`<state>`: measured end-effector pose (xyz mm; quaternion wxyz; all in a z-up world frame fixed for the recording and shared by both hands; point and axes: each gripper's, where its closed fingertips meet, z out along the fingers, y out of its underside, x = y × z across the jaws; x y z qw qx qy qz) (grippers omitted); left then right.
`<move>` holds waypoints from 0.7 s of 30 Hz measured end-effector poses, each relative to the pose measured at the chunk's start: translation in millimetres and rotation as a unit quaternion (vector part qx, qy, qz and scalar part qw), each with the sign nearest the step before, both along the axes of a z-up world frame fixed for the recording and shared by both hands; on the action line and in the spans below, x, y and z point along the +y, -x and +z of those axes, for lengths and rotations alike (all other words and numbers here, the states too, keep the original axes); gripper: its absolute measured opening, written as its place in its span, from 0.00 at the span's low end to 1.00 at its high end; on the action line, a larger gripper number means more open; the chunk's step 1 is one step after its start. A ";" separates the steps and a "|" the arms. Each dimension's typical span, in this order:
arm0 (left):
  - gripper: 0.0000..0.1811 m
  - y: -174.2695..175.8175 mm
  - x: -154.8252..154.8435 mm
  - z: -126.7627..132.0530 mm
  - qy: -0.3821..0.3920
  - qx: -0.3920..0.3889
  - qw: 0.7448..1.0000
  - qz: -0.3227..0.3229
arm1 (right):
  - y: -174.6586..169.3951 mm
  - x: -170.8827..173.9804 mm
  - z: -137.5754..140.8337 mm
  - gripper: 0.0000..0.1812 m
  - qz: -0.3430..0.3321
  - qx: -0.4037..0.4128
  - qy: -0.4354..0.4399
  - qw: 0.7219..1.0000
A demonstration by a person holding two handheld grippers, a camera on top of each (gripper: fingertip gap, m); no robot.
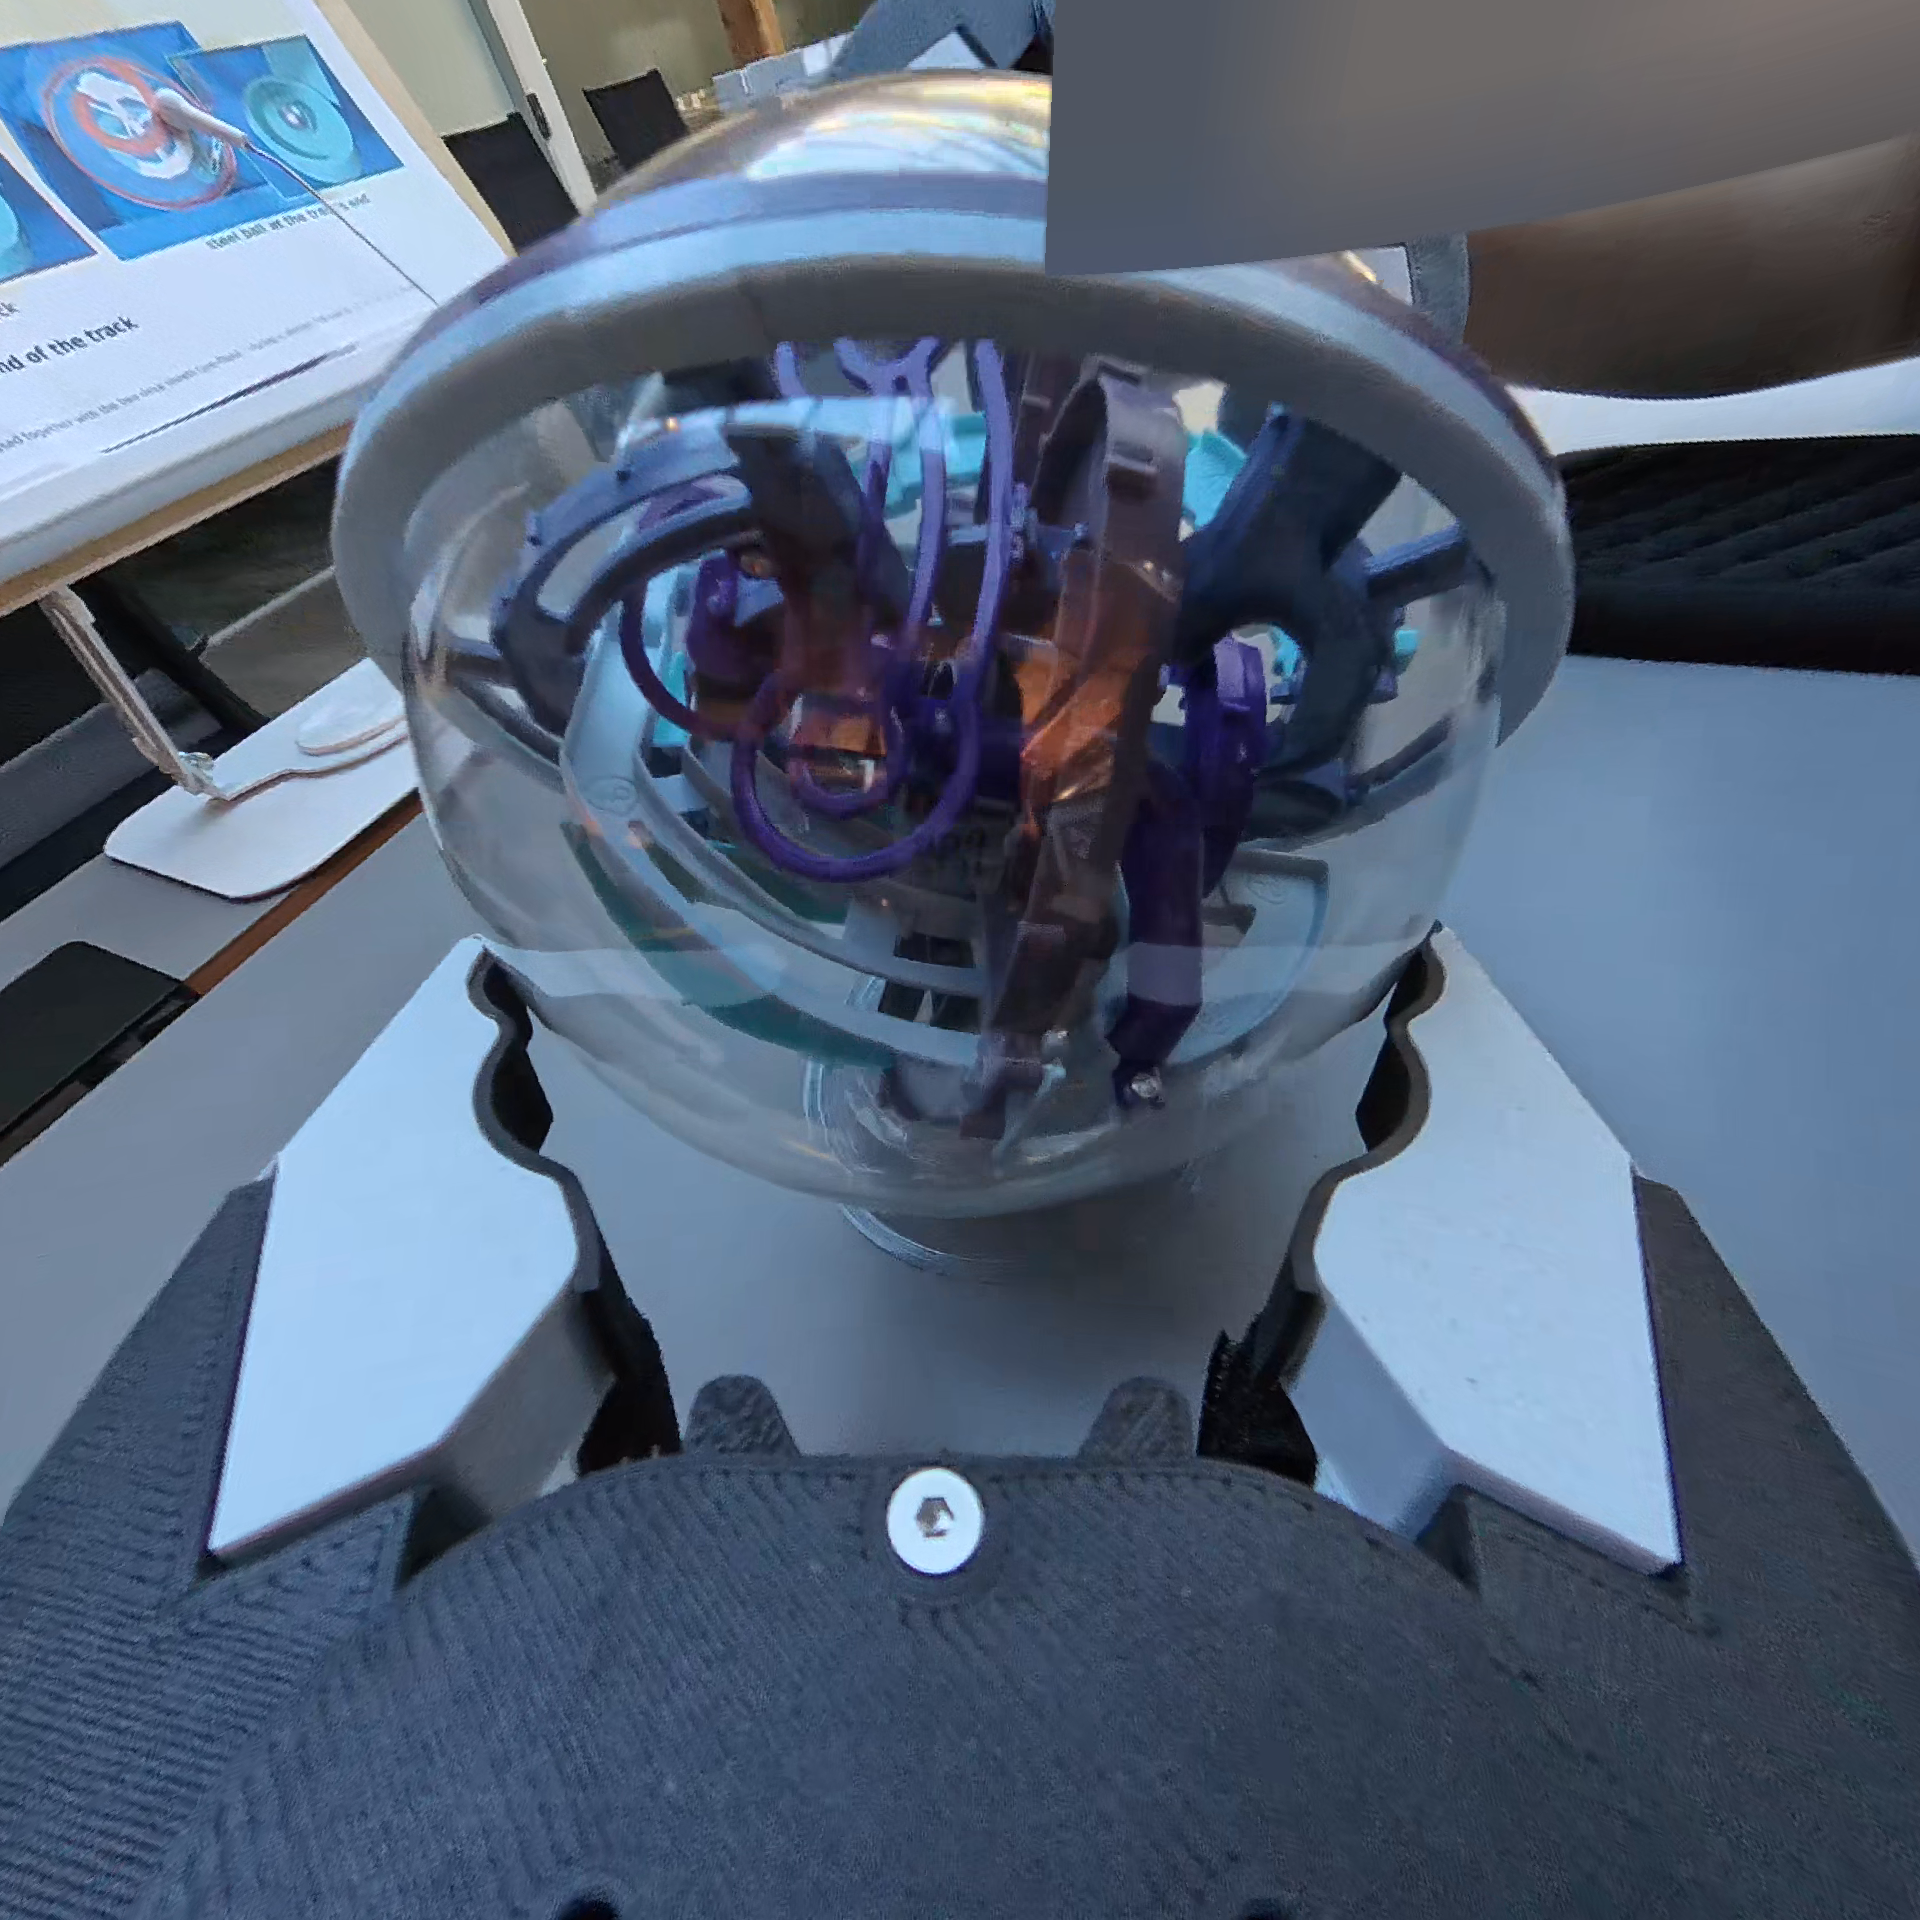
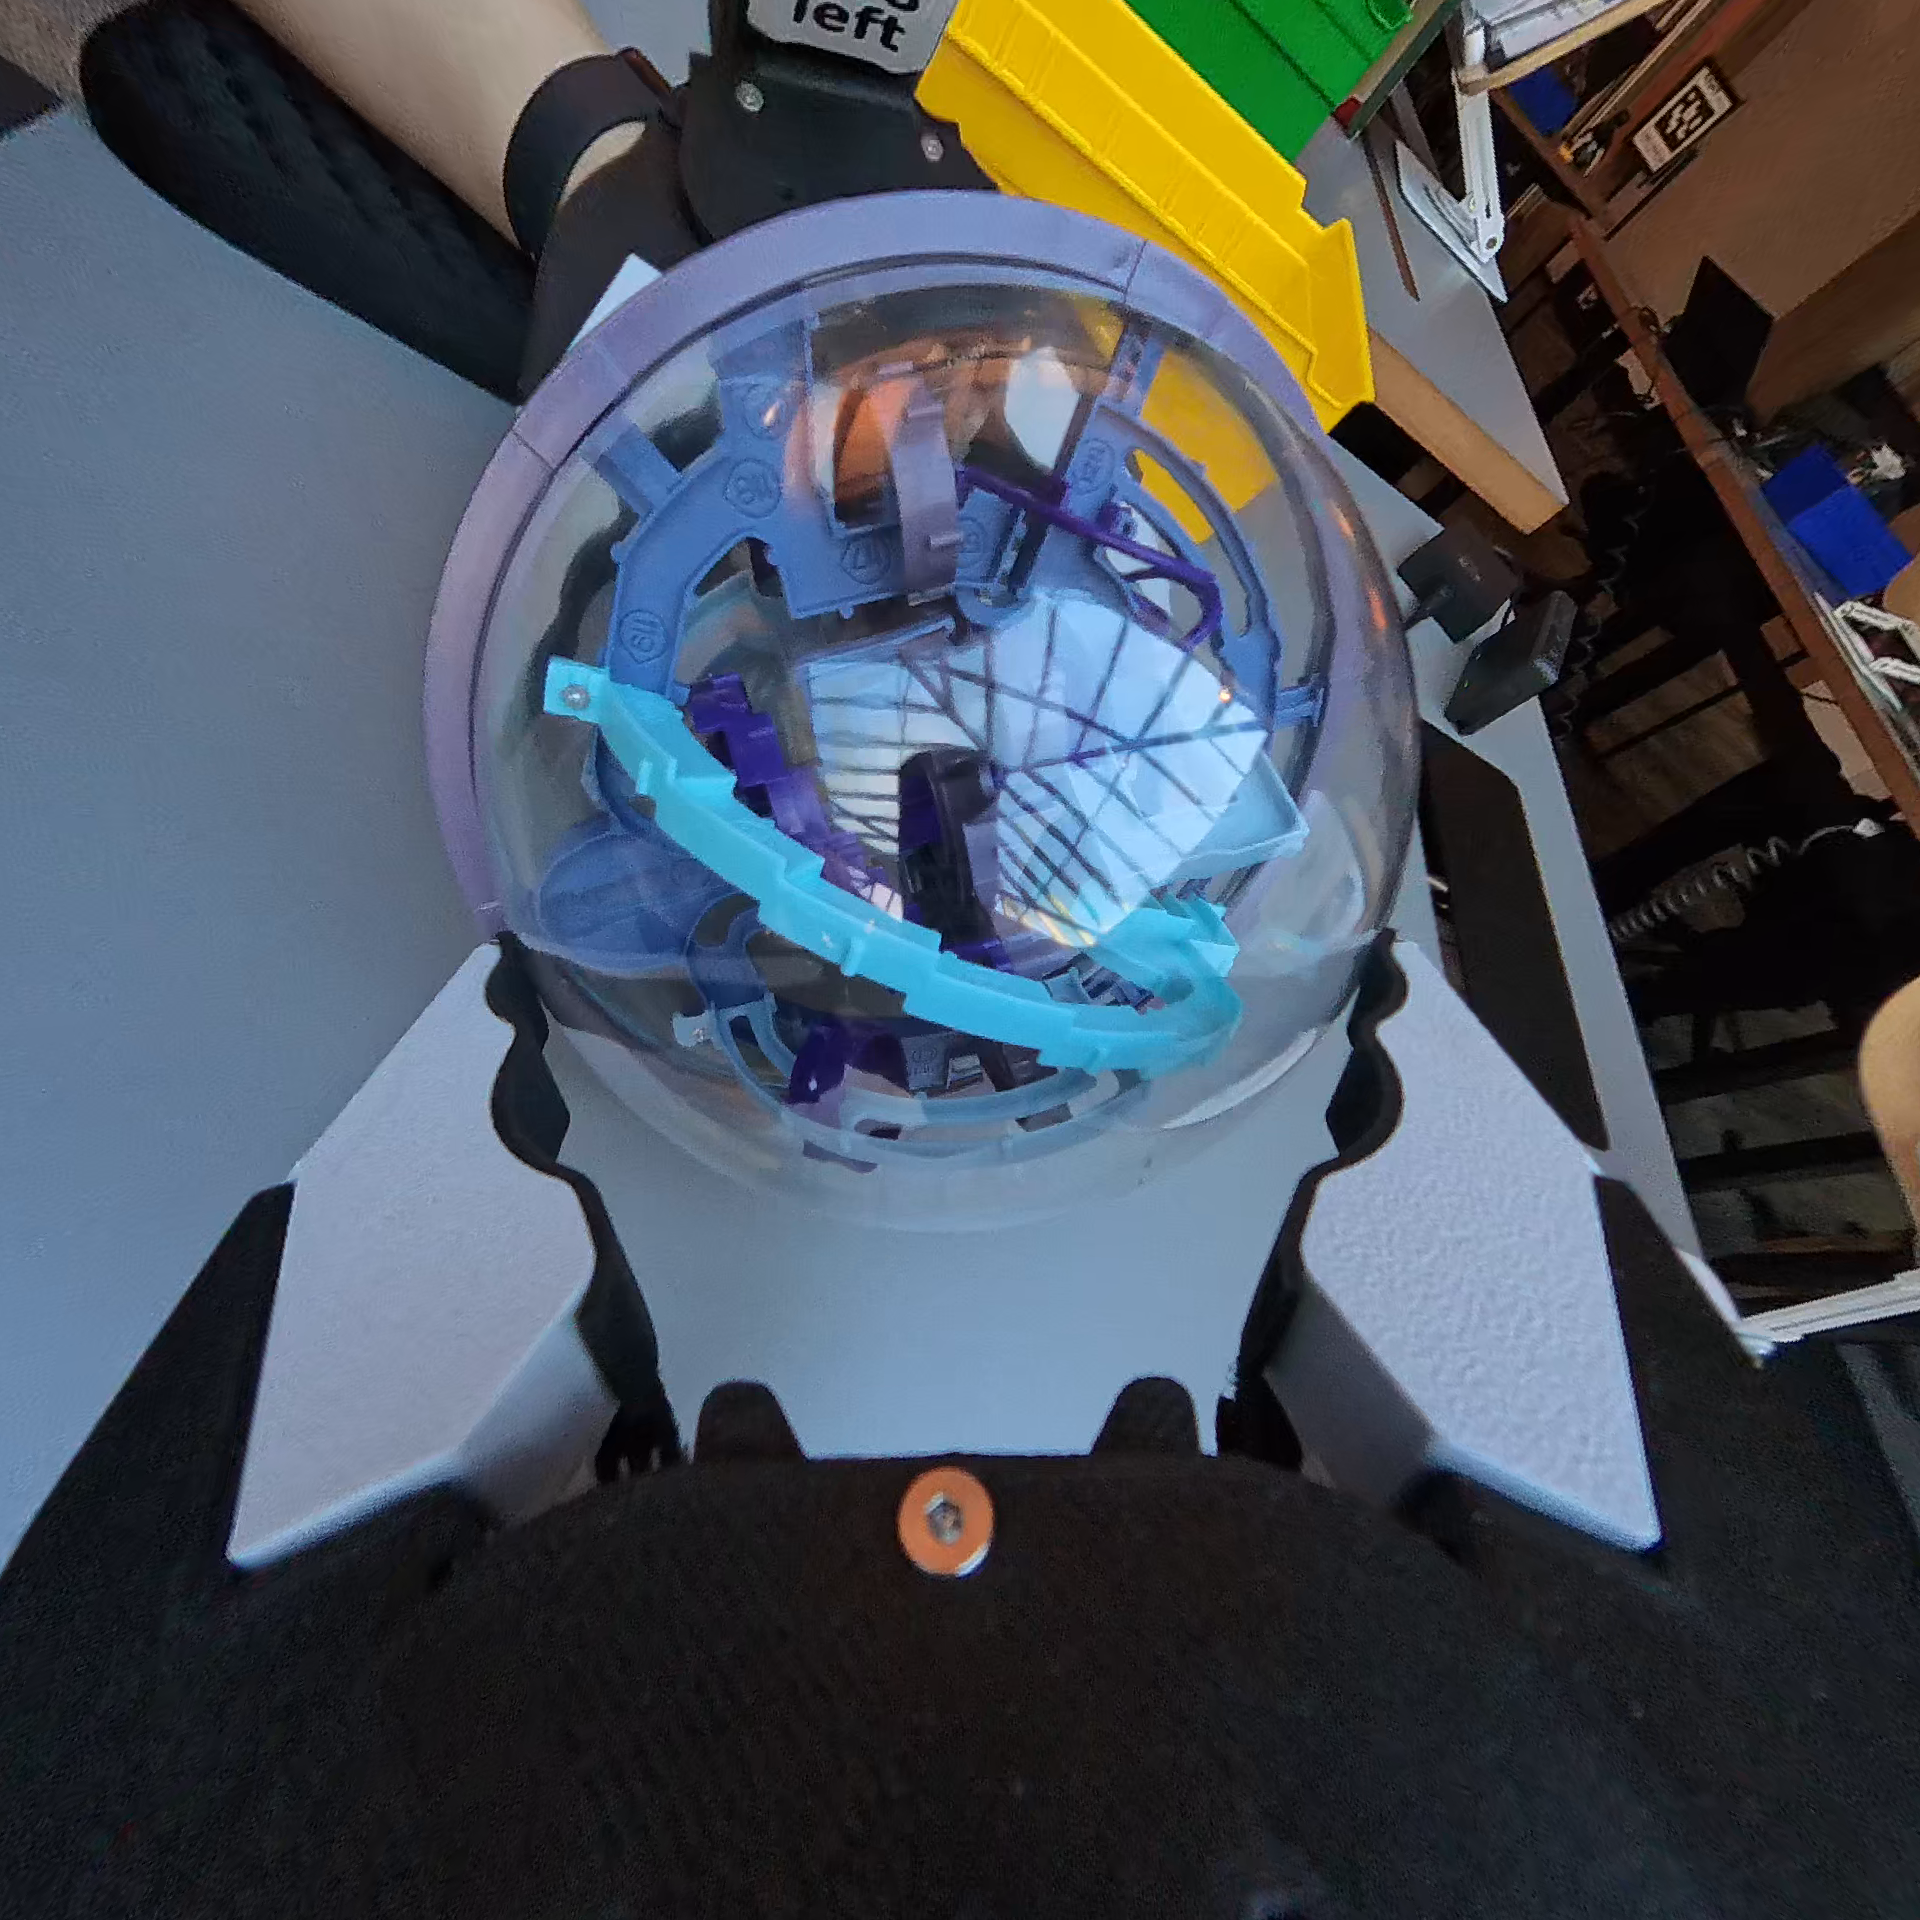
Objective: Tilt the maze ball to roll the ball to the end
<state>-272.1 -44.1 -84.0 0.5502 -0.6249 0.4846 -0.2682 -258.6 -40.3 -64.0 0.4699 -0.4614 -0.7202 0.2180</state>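
The maze ball (image 1: 935, 727) is a clear sphere with a grey ring and purple, blue and teal tracks inside. It also fills the right wrist view (image 2: 925, 727). My left gripper (image 1: 951, 1029) has its fingertips (image 1: 499, 1029) pressed against the sphere's lower sides. My right gripper (image 2: 935, 1018) clasps it the same way from the opposite side. The ball sits low over the grey table (image 1: 1704, 935), with a round clear base (image 1: 935, 1242) under it. A small silver dot (image 2: 570, 698) shows on the teal track; I cannot tell if it is the steel ball. The left gripper's body (image 2: 769, 135) shows behind the sphere.
A printed instruction sheet (image 1: 208, 208) stands at the back left on a white card stand (image 1: 260, 821). A black mesh pad (image 1: 1745, 540) lies beyond the ball. A yellow bin (image 2: 1143, 187), a green bin (image 2: 1268, 52) and black adapters (image 2: 1496, 634) sit near the table's edge. A forearm (image 1: 1683, 301) shows.
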 end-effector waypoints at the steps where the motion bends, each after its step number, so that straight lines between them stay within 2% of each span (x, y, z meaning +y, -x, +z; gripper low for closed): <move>1: 0.87 0.2 -2.8 2.8 0.008 -0.009 1.000 -0.007 | 0.6 -2.5 1.7 0.83 -0.004 0.002 0.013 1.000; 11: 0.87 5.3 -23.4 11.6 0.072 -0.036 0.996 -0.047 | 6.2 -21.9 7.6 0.83 -0.037 0.012 0.089 0.995; 17: 0.87 7.5 -30.4 23.2 0.128 -0.072 0.987 -0.064 | 9.1 -28.4 9.9 0.83 -0.060 0.040 0.168 0.983; 21: 0.87 9.4 -31.7 18.9 0.151 -0.070 0.983 -0.074 | 10.5 -29.4 5.8 0.83 -0.071 0.037 0.186 0.979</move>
